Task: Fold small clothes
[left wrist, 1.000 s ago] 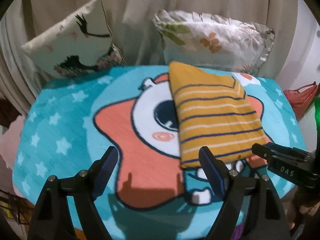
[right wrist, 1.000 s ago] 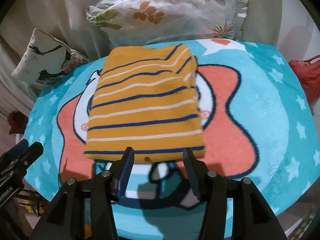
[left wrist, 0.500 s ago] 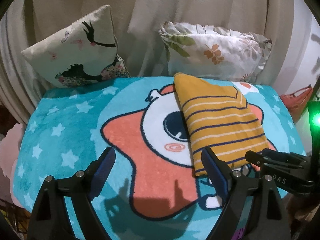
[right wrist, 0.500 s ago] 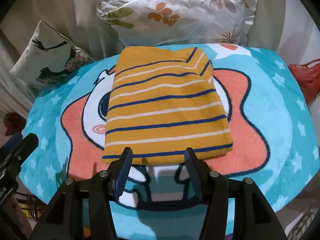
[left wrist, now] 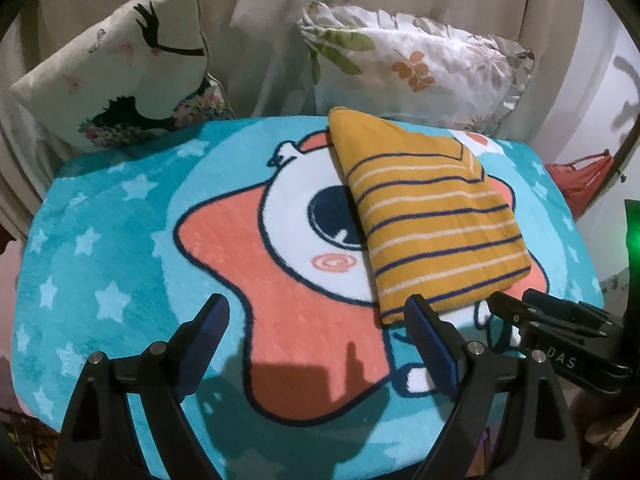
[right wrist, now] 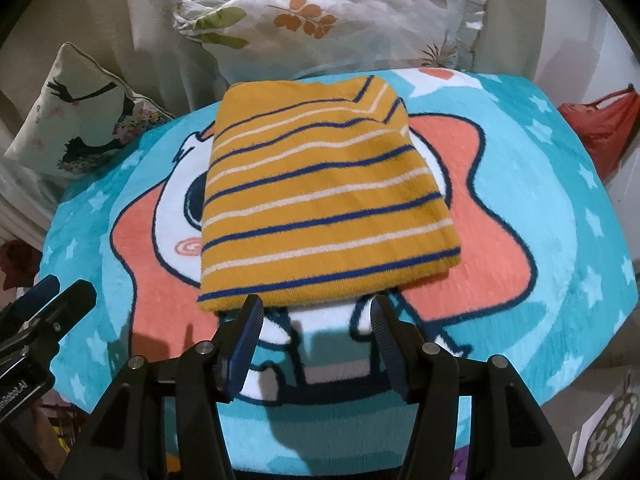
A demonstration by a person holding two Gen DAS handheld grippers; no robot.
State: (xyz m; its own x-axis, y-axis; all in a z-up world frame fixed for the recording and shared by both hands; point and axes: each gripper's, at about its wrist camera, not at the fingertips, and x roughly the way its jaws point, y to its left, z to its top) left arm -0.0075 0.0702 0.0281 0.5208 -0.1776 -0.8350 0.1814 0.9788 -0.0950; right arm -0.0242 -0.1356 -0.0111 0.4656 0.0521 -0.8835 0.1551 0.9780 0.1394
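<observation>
Lying folded on the star-print blanket (right wrist: 560,208), the striped yellow knit (right wrist: 320,208) looks soft, light and floppy, likely to sag unless taken by its thick near hem. The left gripper (left wrist: 316,332) stands wide and empty beside it; the right gripper (right wrist: 316,316), half-spread and empty, hovers just short of that hem.

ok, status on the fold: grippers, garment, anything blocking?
Left hand-held gripper open, empty. Right hand-held gripper open, empty, at near hem. Striped garment folded flat on star blanket. Nothing in the way.
</observation>
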